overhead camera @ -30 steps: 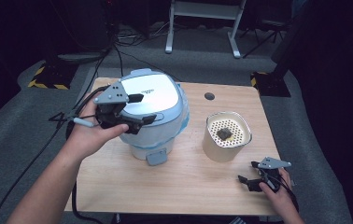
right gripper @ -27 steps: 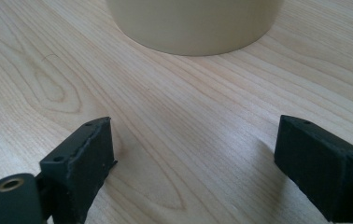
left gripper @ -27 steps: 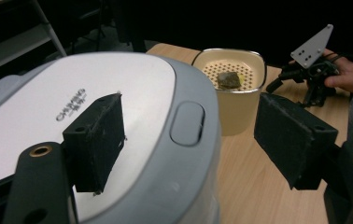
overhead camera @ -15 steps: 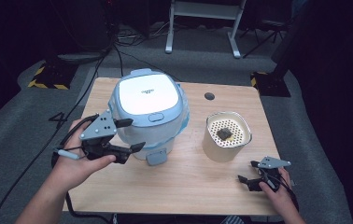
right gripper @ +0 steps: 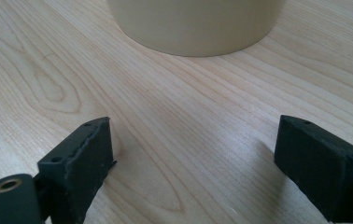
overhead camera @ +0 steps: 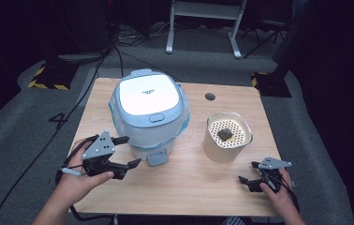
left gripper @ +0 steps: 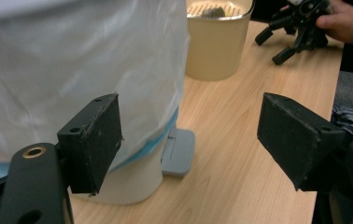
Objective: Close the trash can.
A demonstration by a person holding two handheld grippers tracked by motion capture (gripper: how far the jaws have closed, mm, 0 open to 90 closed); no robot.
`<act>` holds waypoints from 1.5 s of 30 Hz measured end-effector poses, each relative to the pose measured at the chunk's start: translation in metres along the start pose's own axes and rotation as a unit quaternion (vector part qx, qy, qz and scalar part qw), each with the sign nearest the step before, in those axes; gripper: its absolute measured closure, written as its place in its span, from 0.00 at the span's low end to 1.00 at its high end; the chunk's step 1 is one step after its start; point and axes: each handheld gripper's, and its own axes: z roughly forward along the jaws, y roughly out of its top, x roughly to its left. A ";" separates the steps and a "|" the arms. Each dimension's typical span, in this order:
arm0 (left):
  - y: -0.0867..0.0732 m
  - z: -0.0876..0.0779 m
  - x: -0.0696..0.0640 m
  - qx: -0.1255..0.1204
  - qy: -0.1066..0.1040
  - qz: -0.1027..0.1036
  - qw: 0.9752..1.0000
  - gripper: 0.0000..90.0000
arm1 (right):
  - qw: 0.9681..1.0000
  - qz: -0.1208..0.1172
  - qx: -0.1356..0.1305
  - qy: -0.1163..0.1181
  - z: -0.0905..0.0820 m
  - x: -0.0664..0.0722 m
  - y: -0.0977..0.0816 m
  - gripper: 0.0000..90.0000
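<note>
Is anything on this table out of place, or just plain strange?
One oddity: the rice cooker has a clear plastic bag wrapped round its body, bunched above its base. A small dark lump sits on the perforated insert of the beige pot. Nothing looks spilled or toppled.

The high view hangs above the worktop's (overhead camera: 184,187) near edge, facing forward and down, far enough off to take in all four edges. The left tool (overhead camera: 127,151) view sits low by the near-left corner, close against the cooker's (left gripper: 72,70) wrapped side, facing across toward the right edge. The right tool (overhead camera: 249,173) view rides just above the boards near the near-right corner, facing the beige tub's (right gripper: 193,25) base from close by. All three share that tub.
</note>
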 end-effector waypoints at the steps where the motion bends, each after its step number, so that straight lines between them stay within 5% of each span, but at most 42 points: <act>1: -0.006 0.003 0.001 0.001 -0.001 -0.004 1.000 0.25 | 1.000 0.000 0.000 0.000 0.000 0.000 0.000 0.13; 12: -0.043 0.021 0.006 0.018 0.003 -0.034 0.999 0.24 | 1.000 0.000 0.000 0.000 0.000 0.000 0.000 0.13; 28: -0.089 0.054 0.013 0.081 0.010 -0.053 0.995 0.22 | 1.000 0.000 0.000 0.000 0.000 0.000 0.000 0.13; 45: -0.116 0.077 0.014 0.156 0.007 -0.066 0.985 0.21 | 1.000 0.000 0.000 0.000 0.000 0.000 0.000 0.13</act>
